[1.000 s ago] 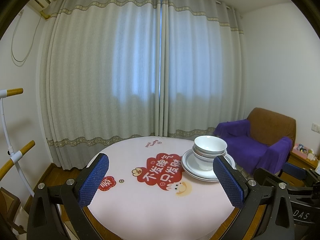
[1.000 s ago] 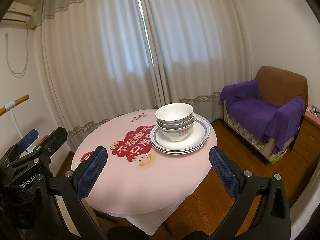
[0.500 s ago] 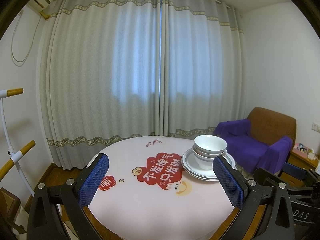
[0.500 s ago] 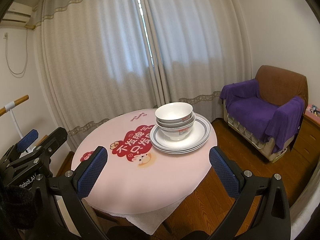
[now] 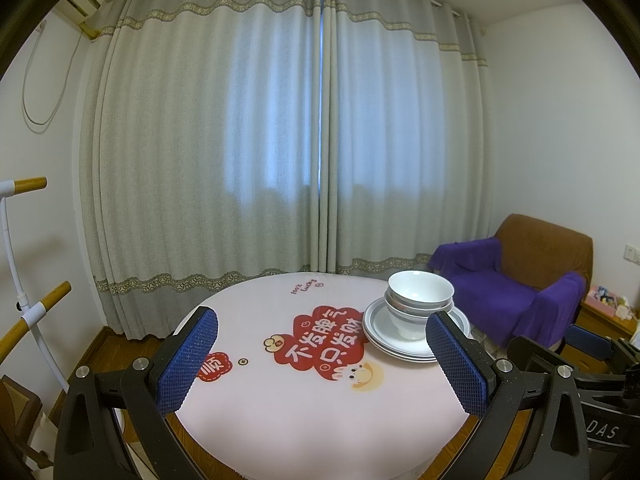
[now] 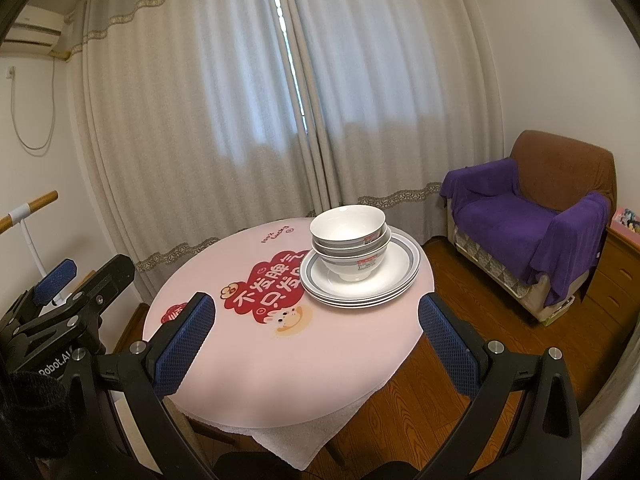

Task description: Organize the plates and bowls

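A round table (image 6: 280, 360) with a pink cloth stands before closed grey curtains (image 5: 280, 140), a purple-draped armchair (image 6: 540, 216) off at three o'clock. My left gripper (image 5: 320, 356) hangs over the table's near edge, fingers spread wide and empty. My right gripper (image 6: 316, 340) is likewise spread, holding nothing, above the near side of the table. From the right gripper, the stacked plates (image 6: 384, 280) lie at about one o'clock near the table's far right edge, and the nested bowls (image 6: 348, 236) sit upright on them.
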Demonstrator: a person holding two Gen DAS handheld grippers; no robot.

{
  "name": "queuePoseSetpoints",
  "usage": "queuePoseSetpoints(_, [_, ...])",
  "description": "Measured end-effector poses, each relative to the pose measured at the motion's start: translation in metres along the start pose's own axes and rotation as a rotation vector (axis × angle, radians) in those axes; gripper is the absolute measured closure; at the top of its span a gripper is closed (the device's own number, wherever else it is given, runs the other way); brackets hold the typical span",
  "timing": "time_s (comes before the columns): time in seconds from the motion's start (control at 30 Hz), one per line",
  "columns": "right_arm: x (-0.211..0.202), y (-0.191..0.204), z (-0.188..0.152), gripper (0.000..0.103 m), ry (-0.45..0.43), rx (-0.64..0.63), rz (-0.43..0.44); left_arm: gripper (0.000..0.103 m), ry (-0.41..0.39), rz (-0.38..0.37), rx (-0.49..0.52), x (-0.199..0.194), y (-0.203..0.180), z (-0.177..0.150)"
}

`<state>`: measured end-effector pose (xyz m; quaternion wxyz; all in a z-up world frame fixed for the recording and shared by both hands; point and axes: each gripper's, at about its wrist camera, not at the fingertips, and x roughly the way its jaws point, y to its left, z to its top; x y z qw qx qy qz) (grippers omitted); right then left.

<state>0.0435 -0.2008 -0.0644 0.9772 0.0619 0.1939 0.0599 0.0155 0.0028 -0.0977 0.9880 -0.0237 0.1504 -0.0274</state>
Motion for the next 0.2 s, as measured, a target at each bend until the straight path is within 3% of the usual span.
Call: queuePoseSetpoints(0.2, [0.0001,0.0008,-0.0003,0.000,0.001,0.002,0.001,0.001,0.000,0.000,0.003,-0.0005,-0.0008,-0.0023])
